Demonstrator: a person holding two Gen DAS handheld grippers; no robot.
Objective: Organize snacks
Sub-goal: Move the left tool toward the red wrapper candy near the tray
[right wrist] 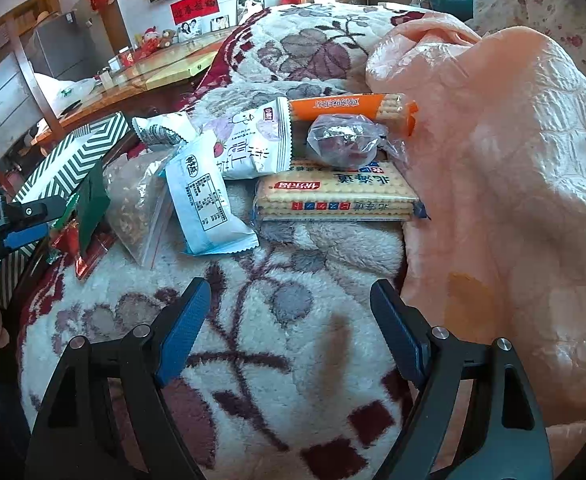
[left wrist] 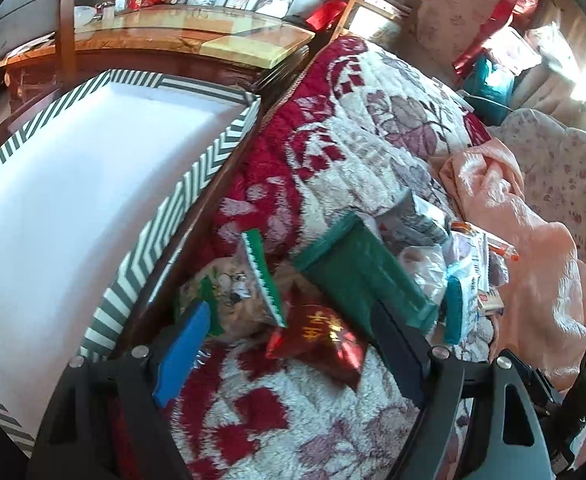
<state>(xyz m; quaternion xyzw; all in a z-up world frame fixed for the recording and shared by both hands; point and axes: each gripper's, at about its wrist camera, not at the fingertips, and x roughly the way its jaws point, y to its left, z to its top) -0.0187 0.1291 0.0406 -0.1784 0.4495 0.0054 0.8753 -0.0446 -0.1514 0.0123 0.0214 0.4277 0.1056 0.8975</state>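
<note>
A striped box [left wrist: 197, 178] with a white inside fills the left of the left wrist view. My left gripper [left wrist: 293, 320] hovers beside it over the floral blanket, jaws apart around a small heap. That heap holds a red pack [left wrist: 325, 336] with gold writing, a green-edged snack bag [left wrist: 233, 292] by the left finger and a dark green pack [left wrist: 357, 280] leaning near the right finger. I see no pad pressing on any of them. My right gripper [right wrist: 289, 292] stands open over bare blanket. Ahead of it lie a yellow cracker pack [right wrist: 339, 196], an orange cracker pack [right wrist: 353, 106], white pouches [right wrist: 209, 204] and a zip bag [right wrist: 137, 204].
A peach blanket [right wrist: 513, 160] is bunched up on the right of the bed. A clear bag of dark red pieces [right wrist: 343, 142] rests on the crackers. Beyond the box stands a glass-topped wooden table [left wrist: 173, 32] with photos and ornaments. The left gripper [right wrist: 29, 222] shows at the right wrist view's left edge.
</note>
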